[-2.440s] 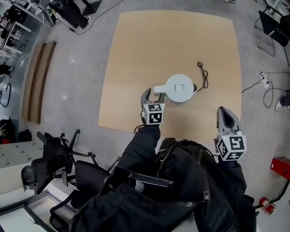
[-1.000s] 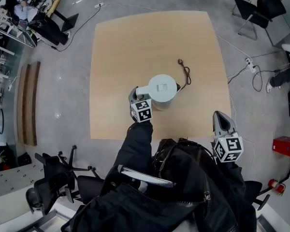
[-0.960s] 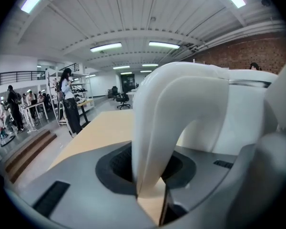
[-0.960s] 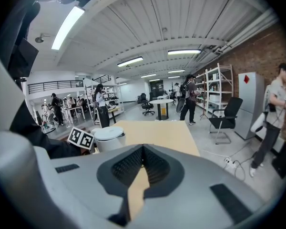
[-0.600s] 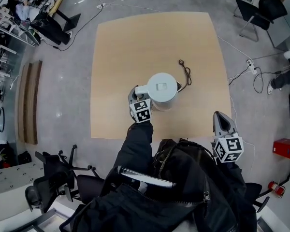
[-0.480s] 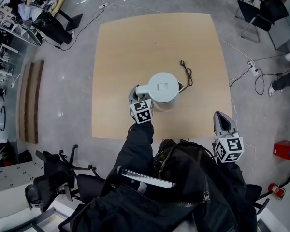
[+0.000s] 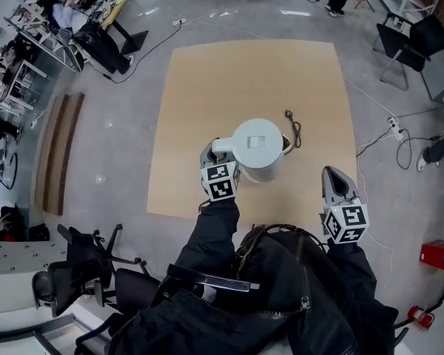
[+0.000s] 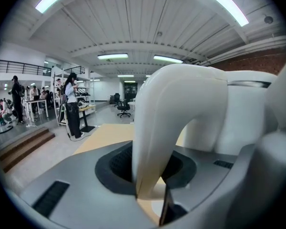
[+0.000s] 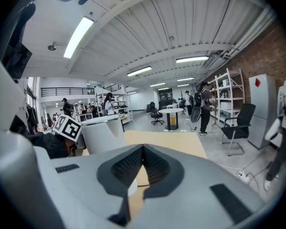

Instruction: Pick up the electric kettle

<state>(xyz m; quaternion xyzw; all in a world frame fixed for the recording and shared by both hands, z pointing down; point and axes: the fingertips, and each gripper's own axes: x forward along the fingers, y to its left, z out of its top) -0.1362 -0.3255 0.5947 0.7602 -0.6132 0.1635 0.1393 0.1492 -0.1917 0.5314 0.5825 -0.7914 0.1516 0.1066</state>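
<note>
Nearest me, both black sleeves reach forward. My right arm stays tucked close, its right tongs [image 7: 333, 177] clenched on nothing, tips together, pointing away over the near right edge of the tabletop [image 7: 207, 87]. My left arm stretches further out and the left tongs [image 7: 213, 152] are grasping the white handle [image 7: 223, 145] of the electric kettle [image 7: 257, 148], which stands upright between the pads. The kettle sits over the near middle of the tabletop; I cannot tell whether it rests on it. Its cord [image 7: 293, 128] lies just beyond, to the right.
</note>
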